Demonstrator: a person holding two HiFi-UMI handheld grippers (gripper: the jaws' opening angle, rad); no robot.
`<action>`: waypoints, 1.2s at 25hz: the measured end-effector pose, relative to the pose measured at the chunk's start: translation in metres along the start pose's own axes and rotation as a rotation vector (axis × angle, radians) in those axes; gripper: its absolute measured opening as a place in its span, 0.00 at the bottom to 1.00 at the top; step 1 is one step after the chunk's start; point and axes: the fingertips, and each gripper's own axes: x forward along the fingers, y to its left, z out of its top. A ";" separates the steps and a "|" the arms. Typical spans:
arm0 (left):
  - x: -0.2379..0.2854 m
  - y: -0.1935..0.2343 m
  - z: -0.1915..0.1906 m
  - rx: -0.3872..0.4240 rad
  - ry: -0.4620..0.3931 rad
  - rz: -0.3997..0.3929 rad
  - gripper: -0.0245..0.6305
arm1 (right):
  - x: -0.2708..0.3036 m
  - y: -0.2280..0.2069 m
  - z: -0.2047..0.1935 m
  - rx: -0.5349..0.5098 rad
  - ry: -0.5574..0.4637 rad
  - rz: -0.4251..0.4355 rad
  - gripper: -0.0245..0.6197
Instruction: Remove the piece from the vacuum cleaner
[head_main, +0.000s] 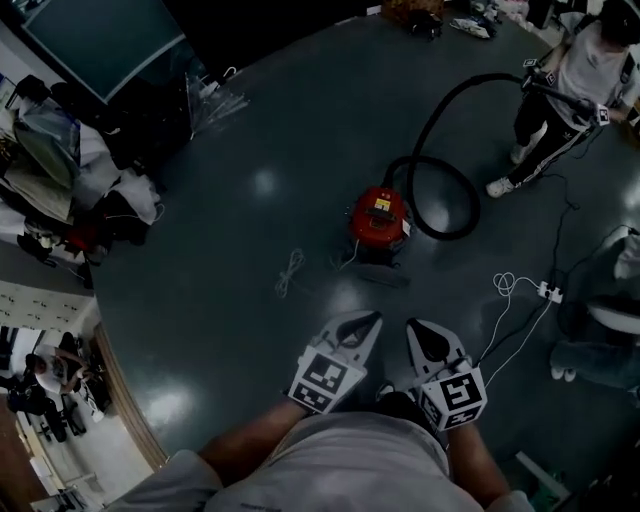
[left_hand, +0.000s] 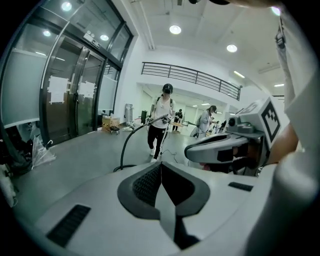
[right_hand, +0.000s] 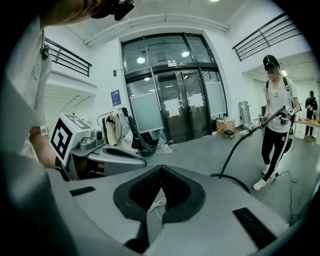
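Observation:
The red vacuum cleaner (head_main: 380, 218) stands on the dark floor ahead of me. Its black hose (head_main: 440, 180) loops beside it and rises to a wand held by a standing person (head_main: 575, 70) at the far right. My left gripper (head_main: 375, 316) and right gripper (head_main: 412, 323) are side by side close to my body, well short of the vacuum, both shut and empty. In the left gripper view the shut left gripper (left_hand: 161, 164) points toward the hose (left_hand: 129, 142) and the person (left_hand: 162, 120). The right gripper view has the shut right gripper (right_hand: 161, 167), with the hose (right_hand: 240, 145) to its right.
A loose white cord (head_main: 290, 272) lies left of the vacuum. A power strip with white cable (head_main: 548, 292) lies to the right, near a seated person (head_main: 610, 310). Clothes and bags (head_main: 70, 180) crowd the left side. Glass doors (right_hand: 175, 110) stand behind.

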 end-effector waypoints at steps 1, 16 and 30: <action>0.007 0.011 0.000 0.013 0.006 -0.016 0.05 | 0.011 -0.004 0.000 0.006 0.005 -0.009 0.06; 0.152 0.119 -0.077 0.099 0.110 -0.136 0.05 | 0.157 -0.123 -0.078 -0.025 0.156 -0.023 0.06; 0.320 0.193 -0.297 0.257 0.399 -0.244 0.10 | 0.311 -0.213 -0.306 -0.217 0.473 0.205 0.10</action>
